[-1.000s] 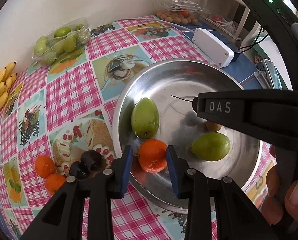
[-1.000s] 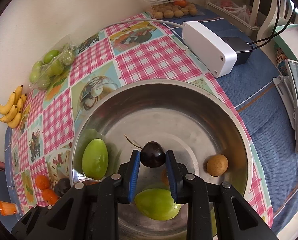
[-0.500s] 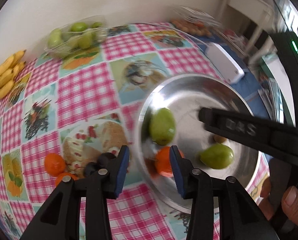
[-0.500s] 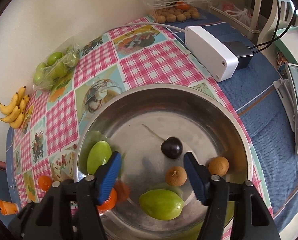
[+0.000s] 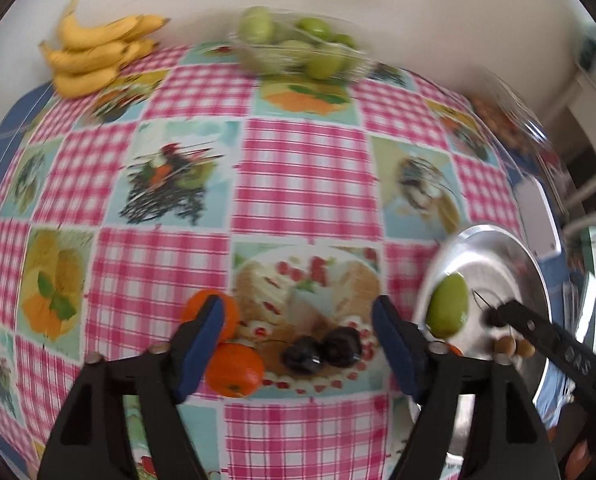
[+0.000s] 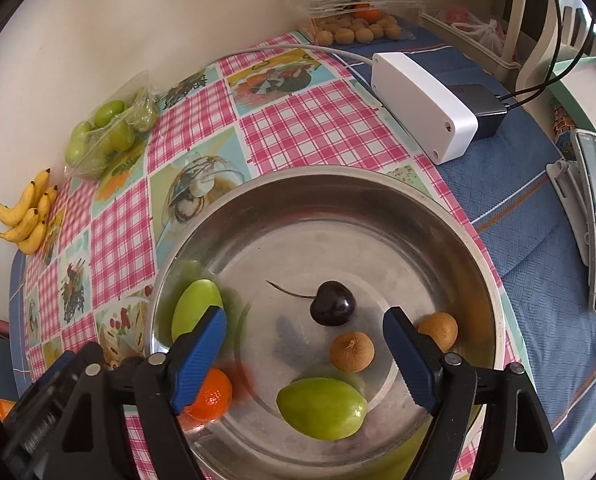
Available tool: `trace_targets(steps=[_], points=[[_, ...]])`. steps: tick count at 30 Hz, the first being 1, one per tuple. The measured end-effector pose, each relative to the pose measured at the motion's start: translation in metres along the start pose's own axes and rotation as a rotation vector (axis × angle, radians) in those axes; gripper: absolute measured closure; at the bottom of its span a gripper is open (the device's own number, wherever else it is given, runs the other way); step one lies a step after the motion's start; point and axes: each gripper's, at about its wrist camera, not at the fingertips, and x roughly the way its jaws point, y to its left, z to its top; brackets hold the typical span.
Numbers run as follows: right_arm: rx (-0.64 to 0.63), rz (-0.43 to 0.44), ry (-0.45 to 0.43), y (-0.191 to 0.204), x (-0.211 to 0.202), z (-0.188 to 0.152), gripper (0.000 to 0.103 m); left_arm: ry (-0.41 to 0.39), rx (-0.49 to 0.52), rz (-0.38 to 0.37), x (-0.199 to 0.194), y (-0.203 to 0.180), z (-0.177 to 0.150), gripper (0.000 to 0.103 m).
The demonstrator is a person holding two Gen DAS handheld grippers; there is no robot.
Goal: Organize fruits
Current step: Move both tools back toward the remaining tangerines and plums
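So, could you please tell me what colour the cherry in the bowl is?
Dark purple-black cherry, clearest in the right wrist view.

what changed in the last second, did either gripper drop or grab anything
The right gripper let go of the dark cherry, which now lies on the floor of the steel bowl; its jaws have just been opening, nothing between them. The left gripper released the orange into the bowl, swung away and has just been opening above two cherries on the tablecloth. Green fruits and longans stayed put.
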Motion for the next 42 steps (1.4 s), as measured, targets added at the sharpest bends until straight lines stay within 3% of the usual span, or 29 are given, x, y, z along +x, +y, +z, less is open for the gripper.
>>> trace_targets(steps=[5,14,29,42], points=[[-0.02,0.001,-0.004,0.001,-0.001,0.0,0.014,0.008,-0.074,0.018,0.005,0.017,0.001,0.014],[-0.036,0.002,-0.006,0.004,0.0,0.001,0.006,-0.003,-0.143,0.066,0.009,0.034,0.003,0.014],[-0.088,0.012,-0.008,0.018,-0.001,-0.003,0.0,-0.035,-0.154,0.118,0.003,0.046,0.005,0.011],[-0.213,0.091,-0.03,0.073,-0.016,-0.024,0.0,-0.098,-0.223,0.117,-0.02,0.078,0.01,0.011]])
